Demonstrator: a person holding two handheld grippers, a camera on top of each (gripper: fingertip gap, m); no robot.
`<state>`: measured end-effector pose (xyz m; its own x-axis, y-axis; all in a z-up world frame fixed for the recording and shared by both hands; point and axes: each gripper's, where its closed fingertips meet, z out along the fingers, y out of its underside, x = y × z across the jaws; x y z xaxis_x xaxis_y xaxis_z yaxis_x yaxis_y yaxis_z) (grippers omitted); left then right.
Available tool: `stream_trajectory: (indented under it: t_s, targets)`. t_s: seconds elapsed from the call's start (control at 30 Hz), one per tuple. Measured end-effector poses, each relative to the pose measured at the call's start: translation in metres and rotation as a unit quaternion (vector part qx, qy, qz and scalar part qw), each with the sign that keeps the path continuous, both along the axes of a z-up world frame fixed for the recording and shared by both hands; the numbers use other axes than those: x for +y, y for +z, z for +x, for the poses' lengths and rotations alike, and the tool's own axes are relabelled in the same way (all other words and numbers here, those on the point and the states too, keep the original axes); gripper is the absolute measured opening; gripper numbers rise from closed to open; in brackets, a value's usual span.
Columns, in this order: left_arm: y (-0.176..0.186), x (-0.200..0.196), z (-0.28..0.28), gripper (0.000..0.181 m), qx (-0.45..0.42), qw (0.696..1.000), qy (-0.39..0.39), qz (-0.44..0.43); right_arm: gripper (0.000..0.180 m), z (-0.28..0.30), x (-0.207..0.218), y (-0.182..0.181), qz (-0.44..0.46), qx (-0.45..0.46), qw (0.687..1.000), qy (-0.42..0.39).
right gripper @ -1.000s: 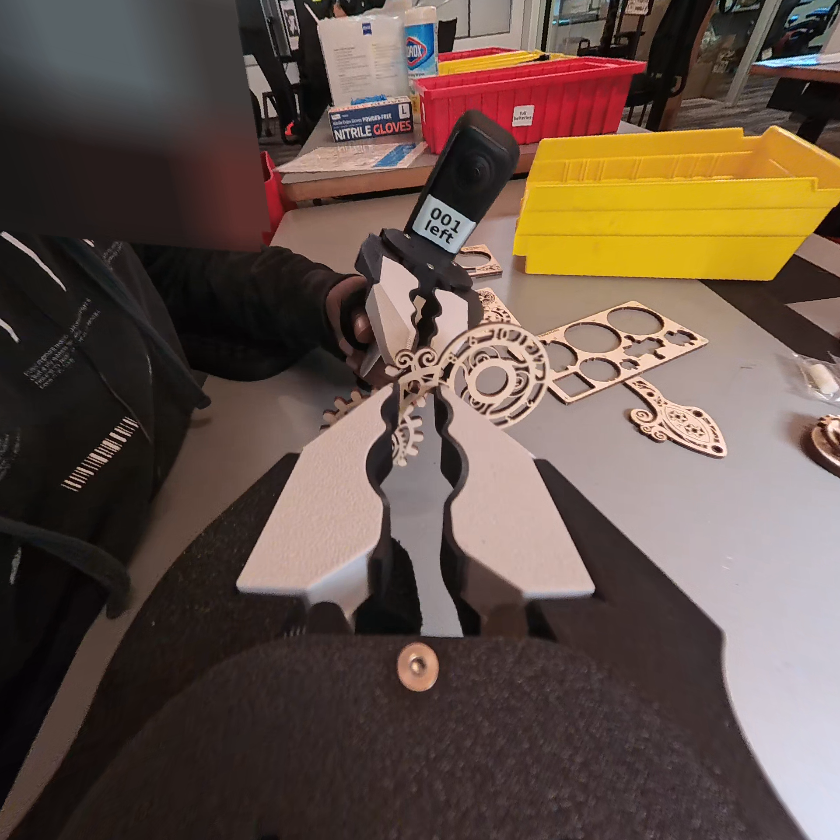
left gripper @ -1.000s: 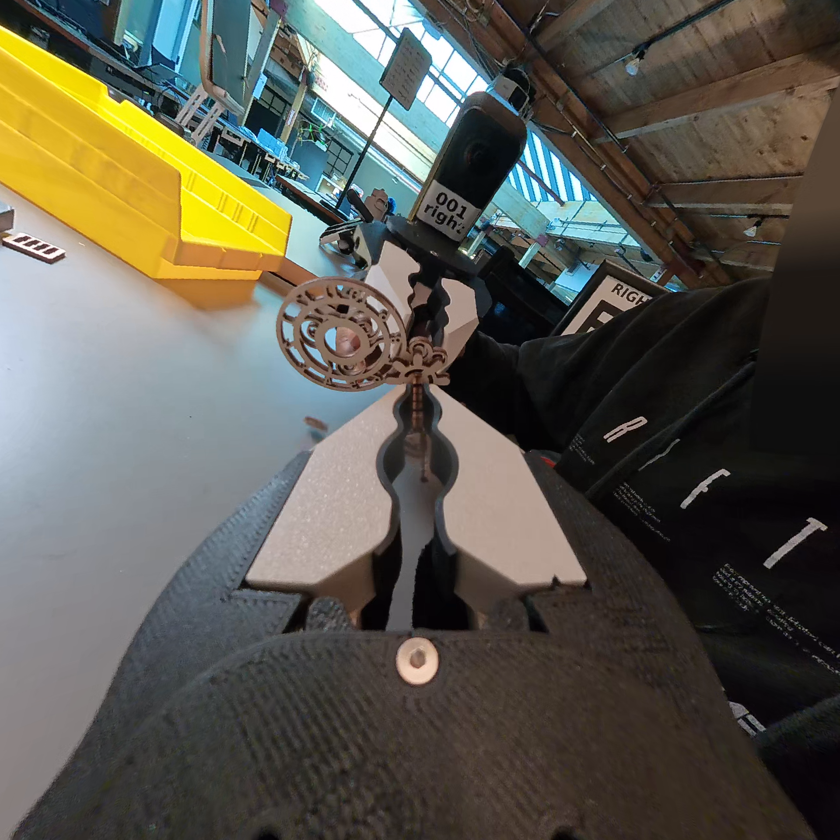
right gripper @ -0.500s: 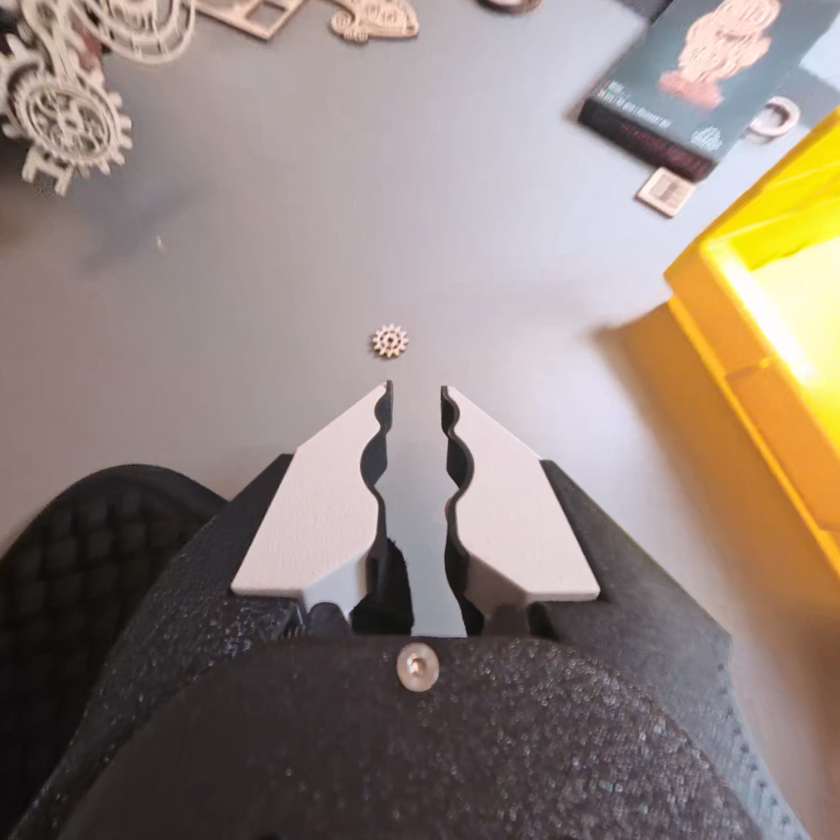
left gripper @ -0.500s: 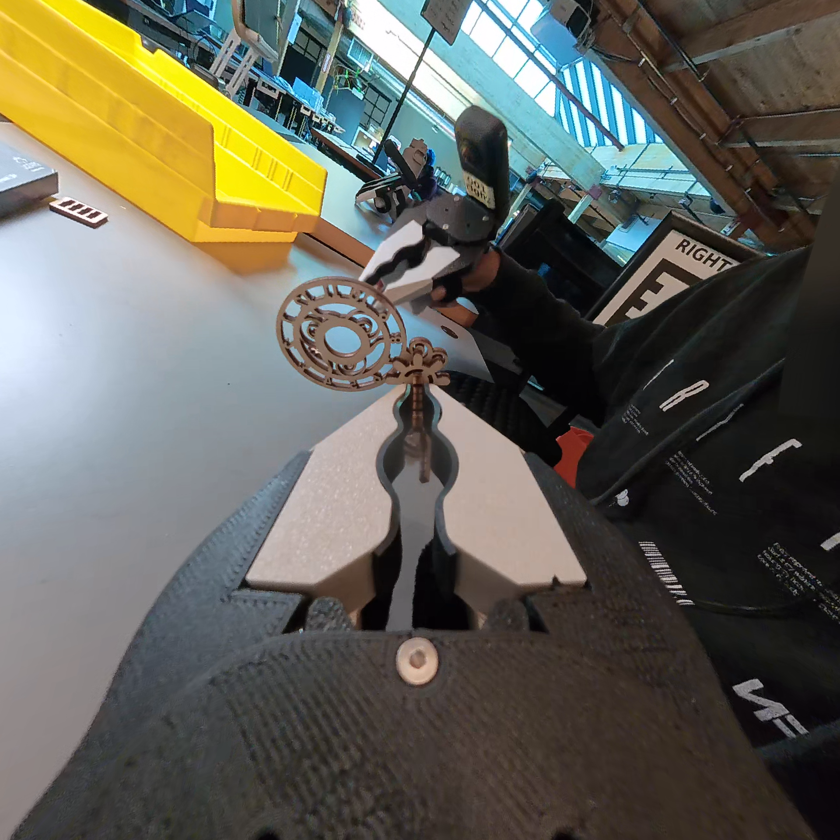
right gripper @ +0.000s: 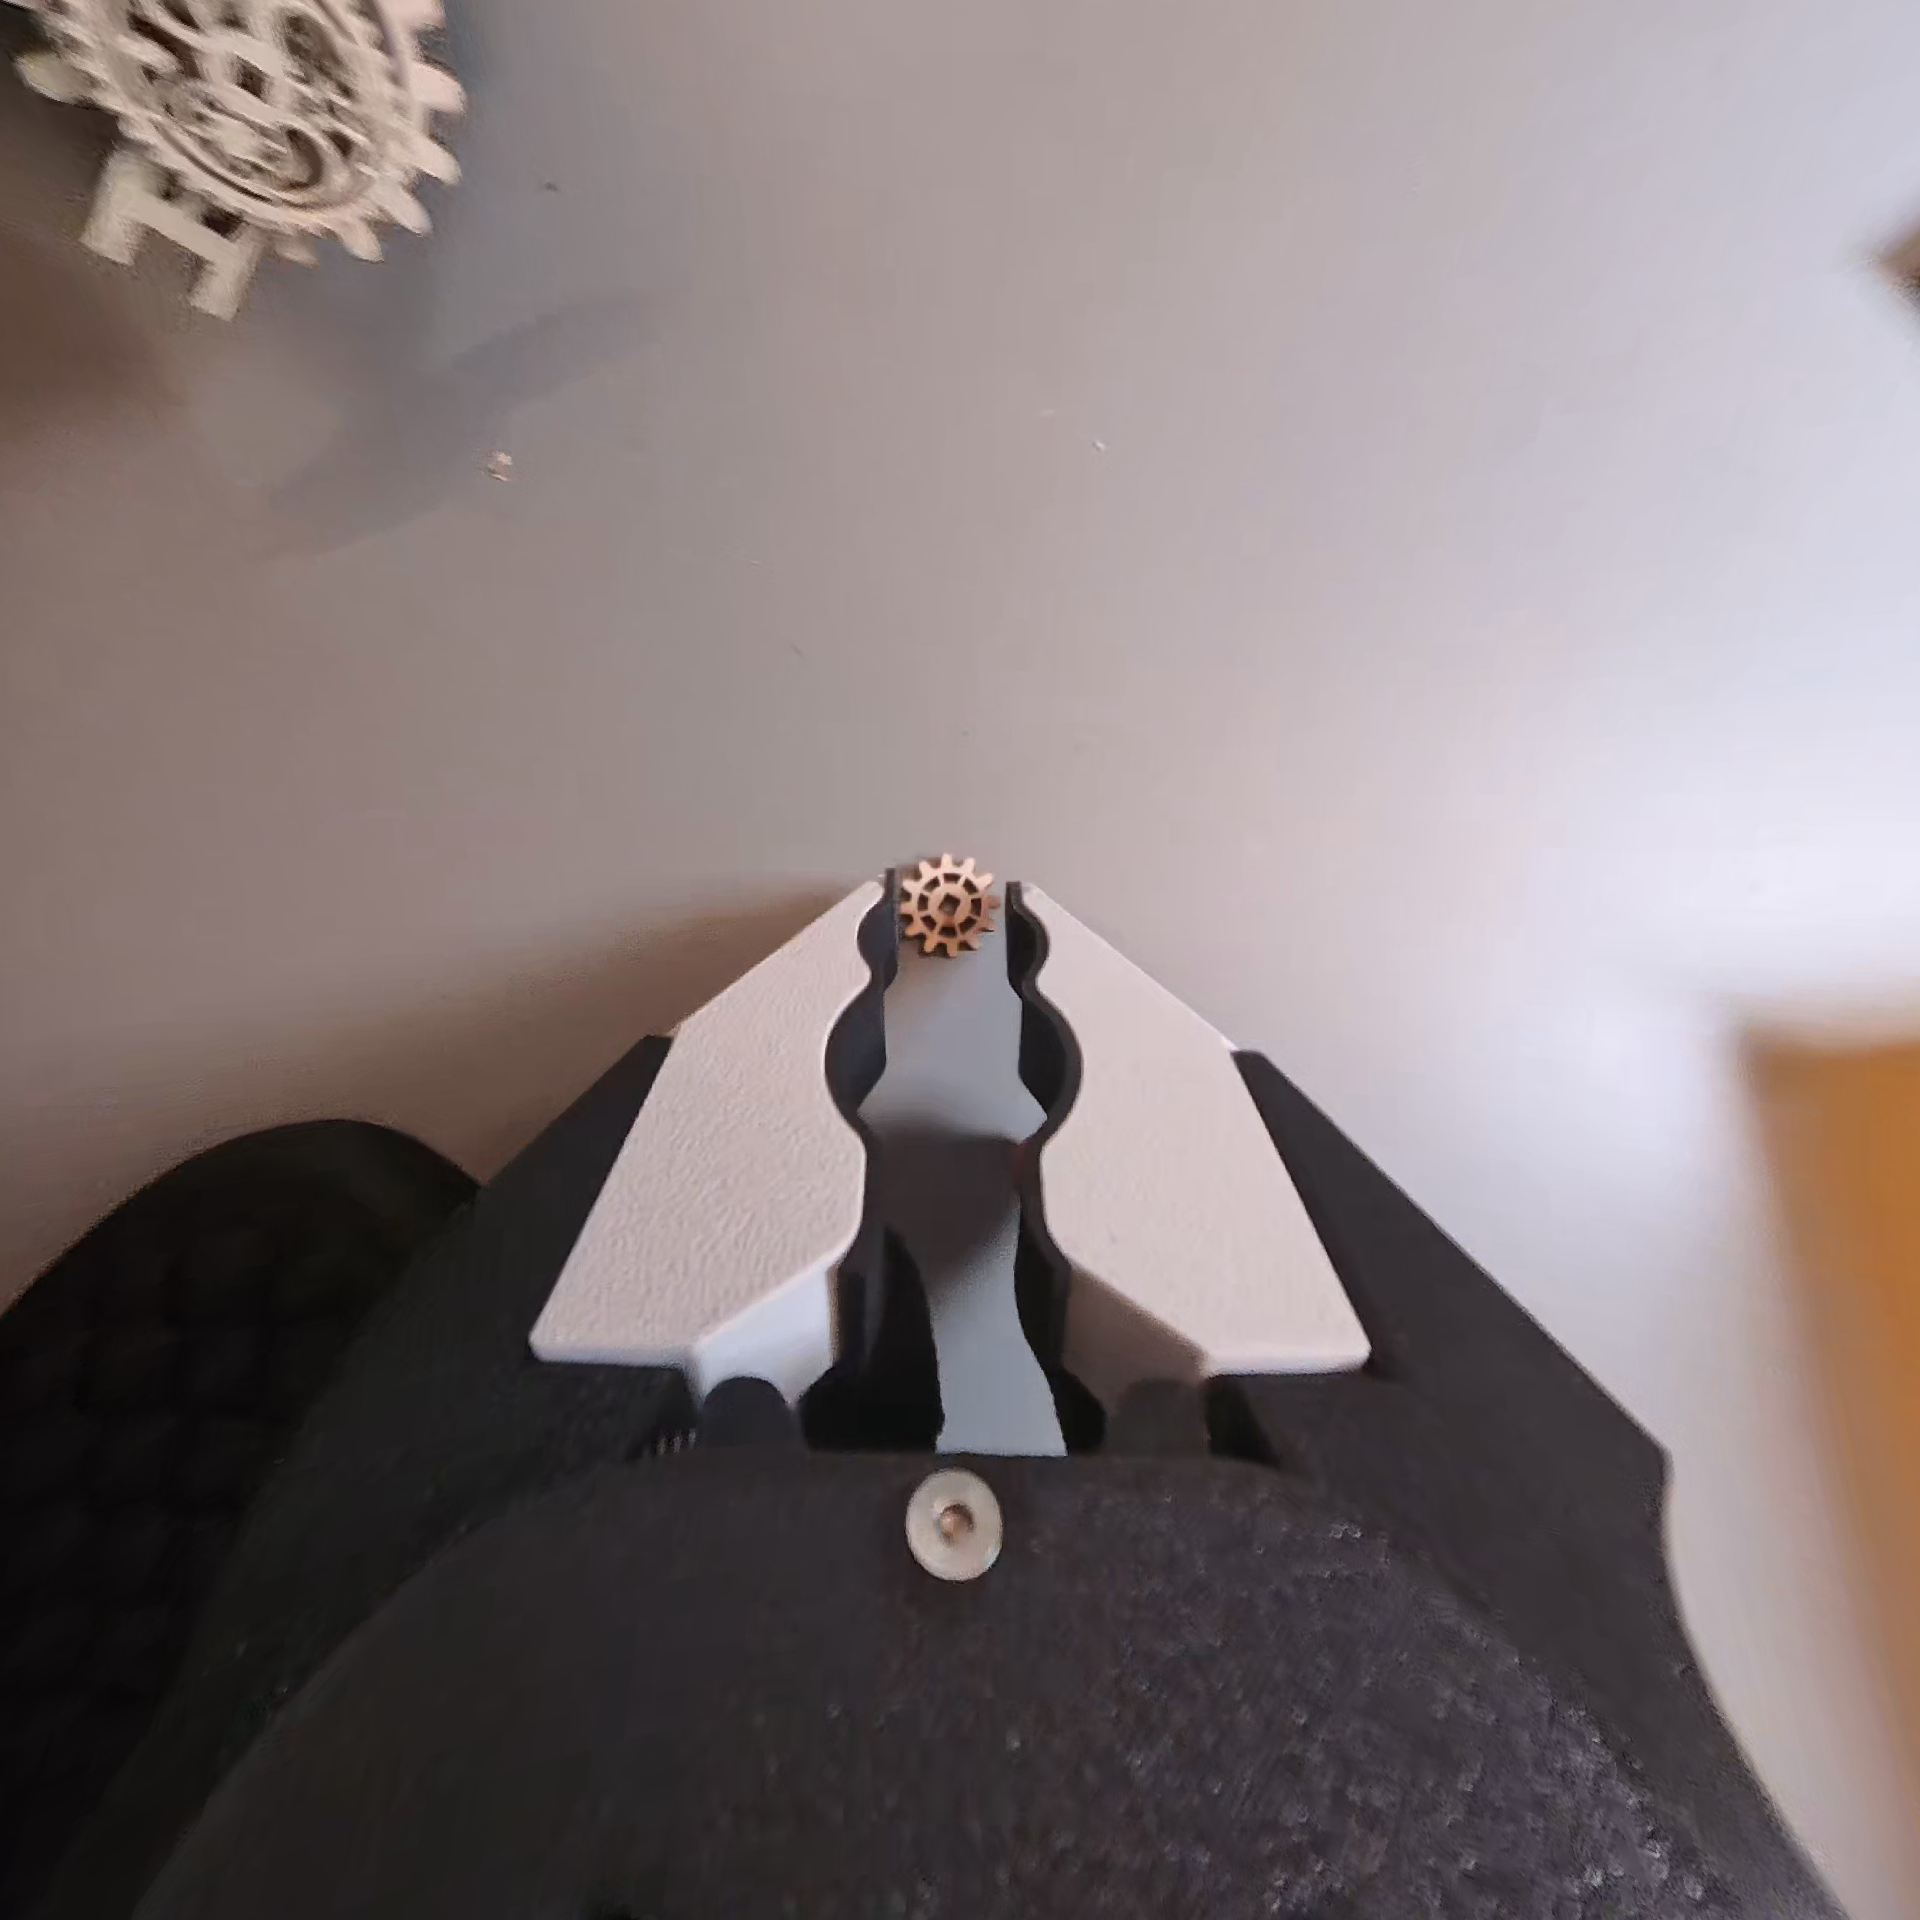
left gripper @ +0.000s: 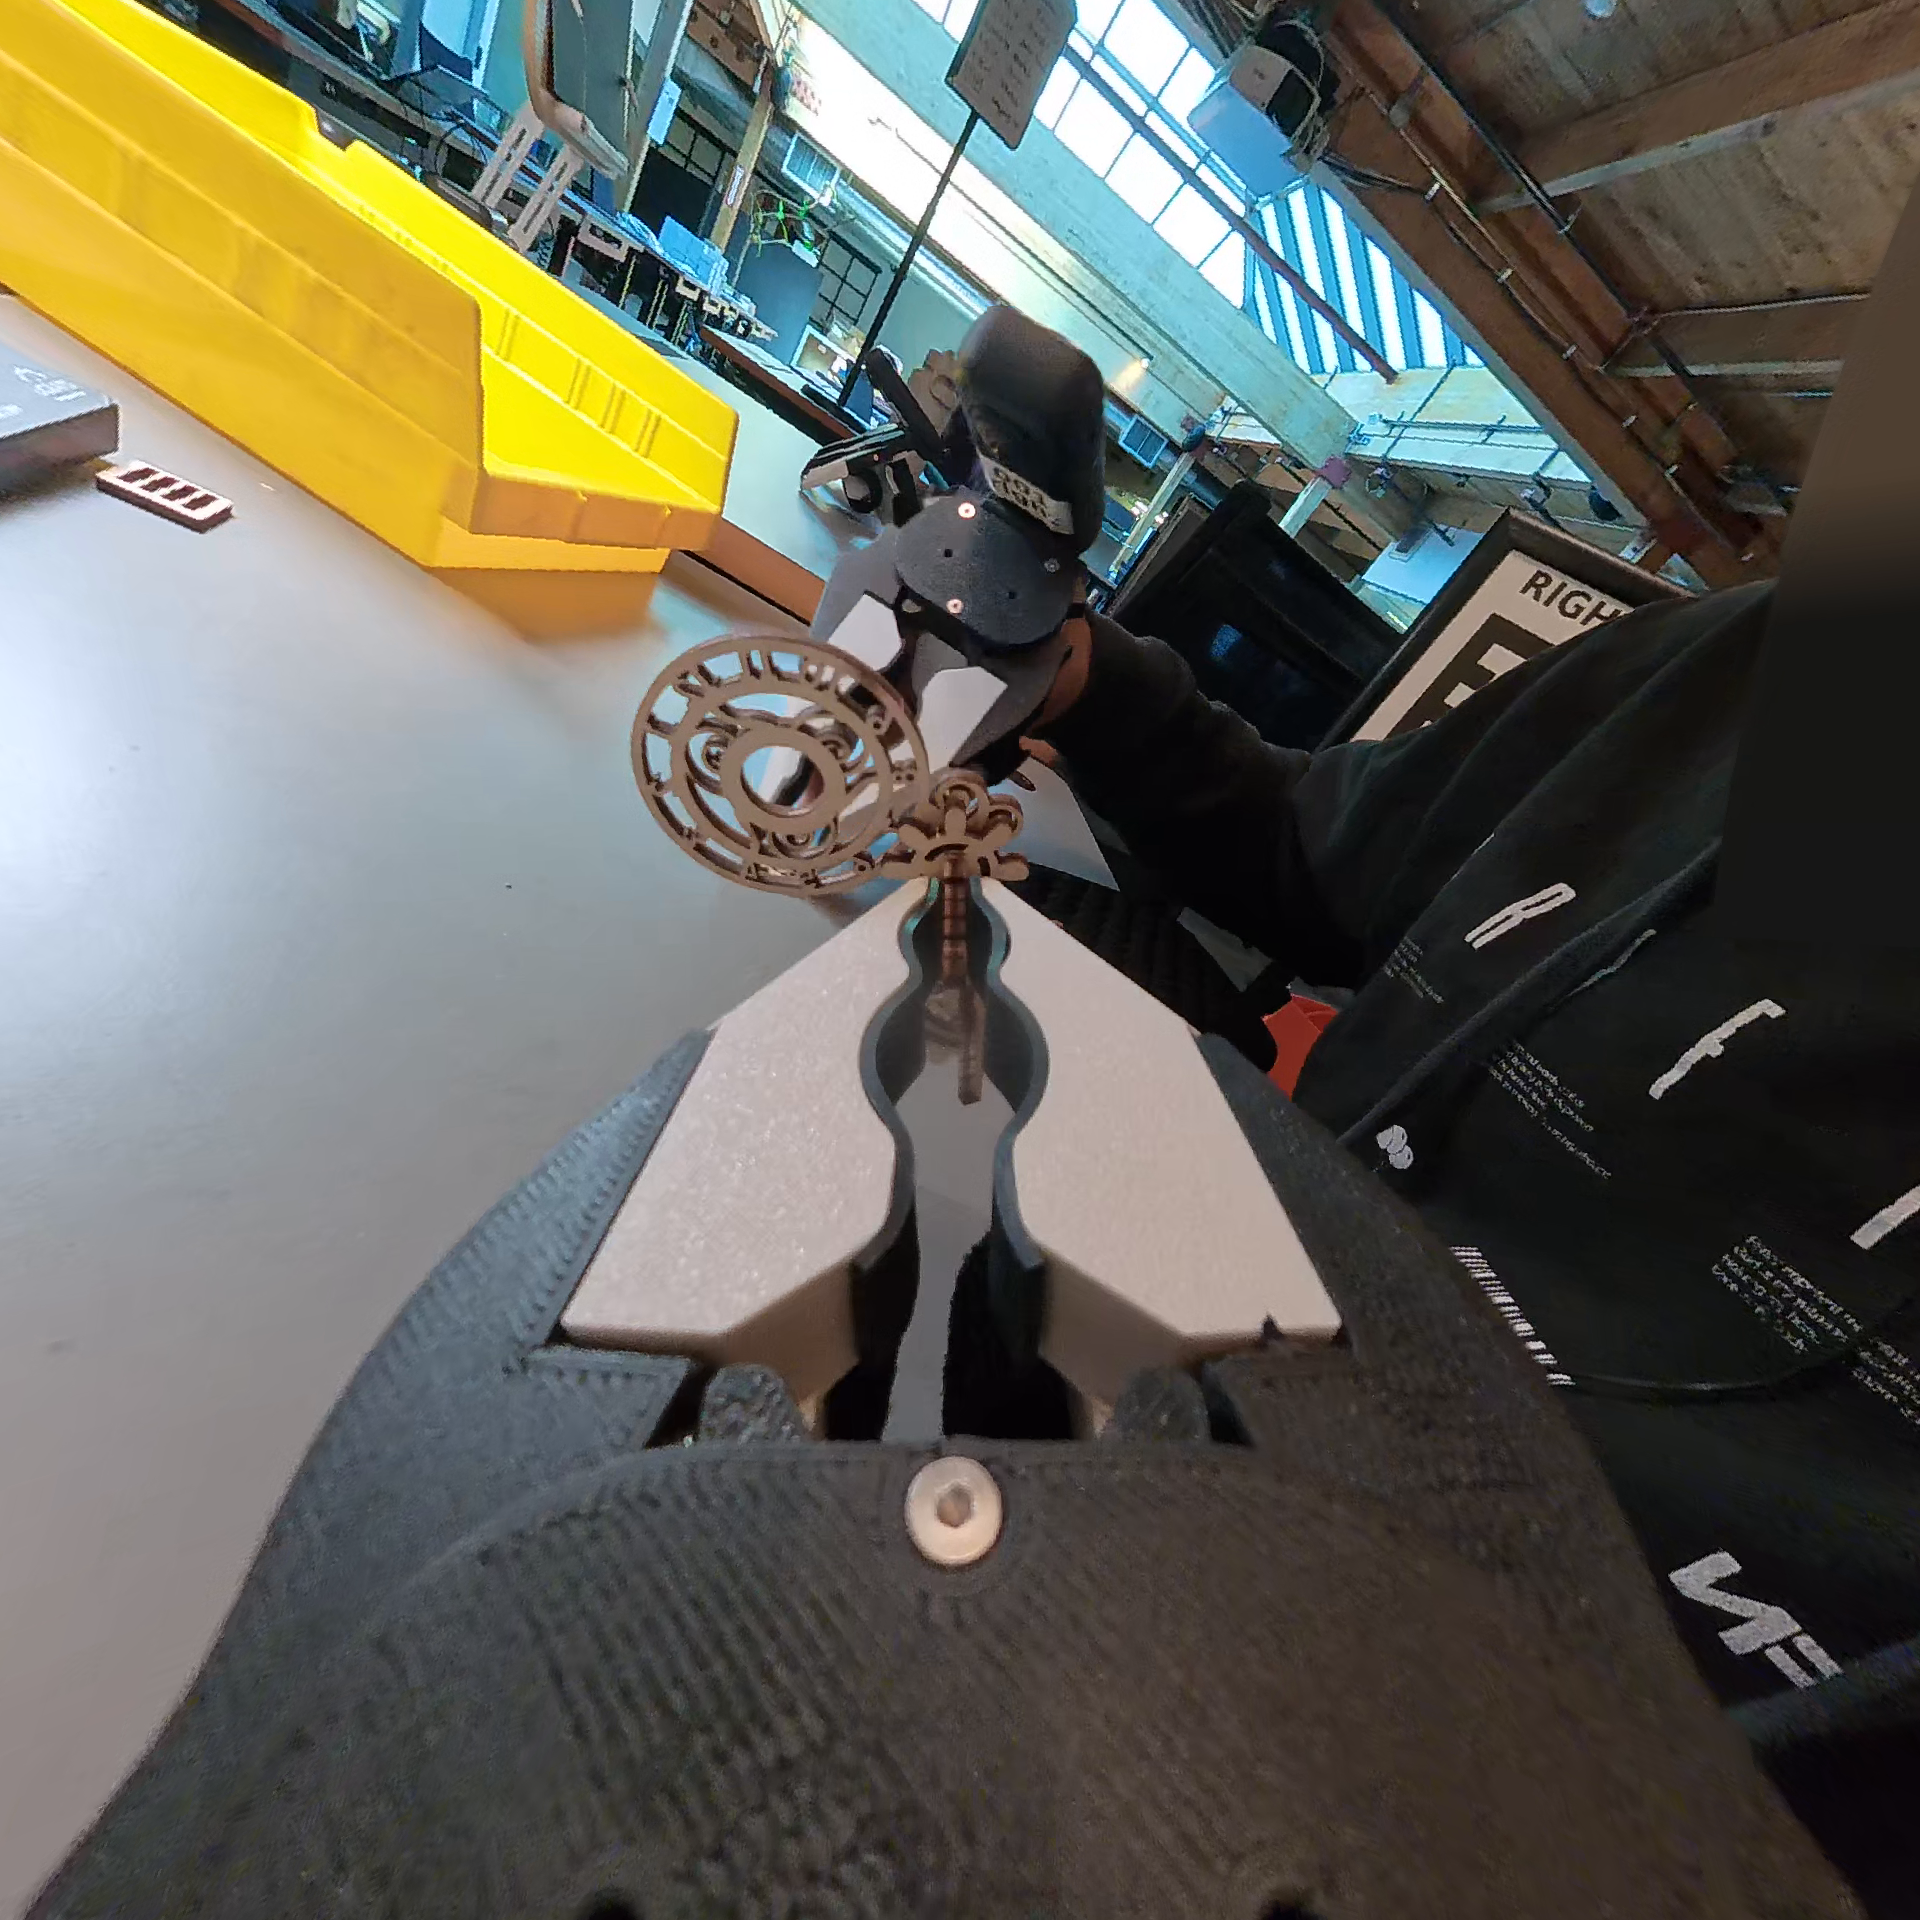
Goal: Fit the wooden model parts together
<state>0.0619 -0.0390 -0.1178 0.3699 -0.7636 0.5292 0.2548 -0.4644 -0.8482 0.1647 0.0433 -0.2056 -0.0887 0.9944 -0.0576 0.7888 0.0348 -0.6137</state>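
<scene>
Meanwhile the left hand-held gripper (left gripper: 951, 914) pinches the ornate wheel part (left gripper: 779, 764) while the right hand-held gripper (right gripper: 948, 899), narrowly open, brackets 1 tiny, light, brittle gear (right gripper: 948, 906) on the surface (right gripper: 1247, 520), best gripped across its rim.

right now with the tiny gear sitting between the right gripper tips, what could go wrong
The small gear lies flat on the grey table at the very tips of the right gripper, whose jaws are apart; closing may flick the gear away or catch only its teeth. The left gripper clamps the ornate wheel piece only by its thin stem, so pressing the gear on could twist or snap it.
</scene>
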Motion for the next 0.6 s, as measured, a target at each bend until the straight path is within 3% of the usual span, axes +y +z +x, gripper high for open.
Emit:
stream_trajectory:
  t_s: [0.17, 0.4, 0.6]
  targets:
    - [-0.001, -0.001, 0.002, 0.002, 0.001, 1.0, -0.005, -0.003, 0.026, 0.007, -0.004, 0.003, 0.015, 0.004, 1.0, 0.021]
    - [-0.004, 0.001, 0.002, 0.002, 0.005, 1.0, -0.001, -0.006, 0.02, 0.008, -0.019, -0.006, 0.018, -0.033, 0.998, 0.041]
    - [-0.003, 0.001, 0.001, 0.002, -0.004, 1.0, -0.001, -0.008, 0.021, 0.003, -0.027, 0.004, 0.017, 0.002, 0.998, 0.055]
